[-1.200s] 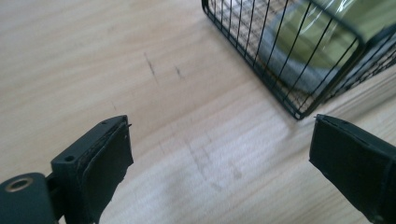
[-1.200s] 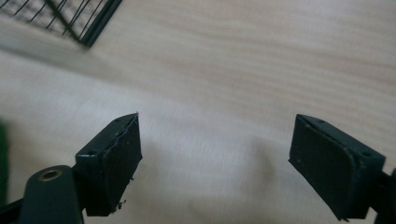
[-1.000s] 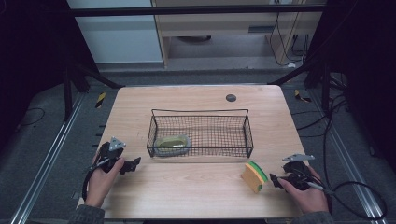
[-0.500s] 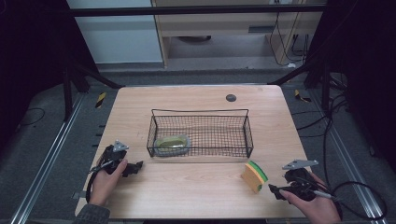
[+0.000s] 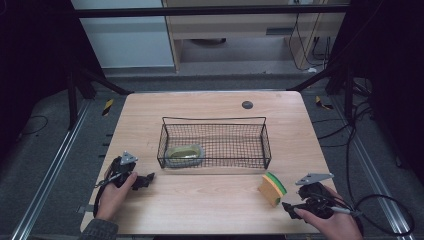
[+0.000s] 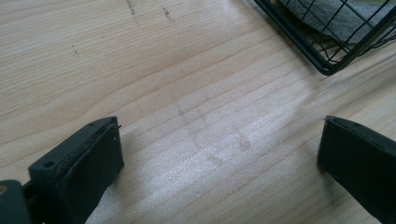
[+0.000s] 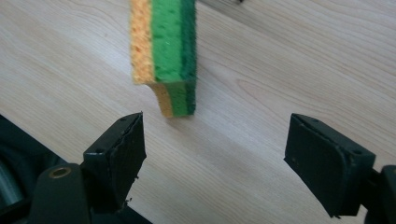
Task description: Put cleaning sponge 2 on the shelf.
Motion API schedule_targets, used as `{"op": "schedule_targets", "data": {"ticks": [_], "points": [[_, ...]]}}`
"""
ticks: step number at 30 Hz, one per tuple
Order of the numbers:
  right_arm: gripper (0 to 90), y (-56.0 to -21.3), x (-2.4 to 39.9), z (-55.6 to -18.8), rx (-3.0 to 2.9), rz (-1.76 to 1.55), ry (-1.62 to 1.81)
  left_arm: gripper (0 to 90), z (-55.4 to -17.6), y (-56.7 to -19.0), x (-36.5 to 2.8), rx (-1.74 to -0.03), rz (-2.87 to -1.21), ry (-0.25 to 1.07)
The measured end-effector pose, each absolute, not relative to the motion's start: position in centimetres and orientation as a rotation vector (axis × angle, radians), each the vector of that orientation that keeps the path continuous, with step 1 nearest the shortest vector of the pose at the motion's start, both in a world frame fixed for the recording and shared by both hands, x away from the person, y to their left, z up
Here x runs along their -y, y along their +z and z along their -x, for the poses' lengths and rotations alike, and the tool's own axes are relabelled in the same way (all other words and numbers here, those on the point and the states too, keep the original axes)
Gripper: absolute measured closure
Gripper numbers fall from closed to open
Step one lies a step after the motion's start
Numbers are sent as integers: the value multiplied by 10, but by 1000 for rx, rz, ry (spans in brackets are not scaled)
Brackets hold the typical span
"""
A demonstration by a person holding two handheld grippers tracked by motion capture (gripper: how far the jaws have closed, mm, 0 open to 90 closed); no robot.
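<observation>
Before spread right claw: sponge on edge, lengthwise probably; left claw spread

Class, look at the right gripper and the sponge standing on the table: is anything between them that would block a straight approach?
Nothing visible. The right gripper has its jaws open, and bare table lies between it and the sponge, which stands on edge just ahead.

We've got the left gripper low at the near-left surface, fingers spread wide. Right gripper near-right, fingers also apart, nothing held.
</observation>
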State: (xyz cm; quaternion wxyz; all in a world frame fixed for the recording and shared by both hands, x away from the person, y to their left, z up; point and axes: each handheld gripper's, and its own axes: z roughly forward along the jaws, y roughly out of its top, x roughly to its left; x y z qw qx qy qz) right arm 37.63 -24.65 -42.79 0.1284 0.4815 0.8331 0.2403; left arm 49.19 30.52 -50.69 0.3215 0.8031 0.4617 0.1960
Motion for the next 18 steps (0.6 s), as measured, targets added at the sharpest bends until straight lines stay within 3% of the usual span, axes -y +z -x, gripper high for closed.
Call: {"op": "schedule_targets", "data": {"ticks": [6,18], "points": [[202,-420,234,-382,-2446,-1364,708,0,-492,-508,-306,-1206,-2103,523],[346,-410,202,-420,-2552,-1315,611,0,-491,-508,-306,-1201,-2097,529]]}}
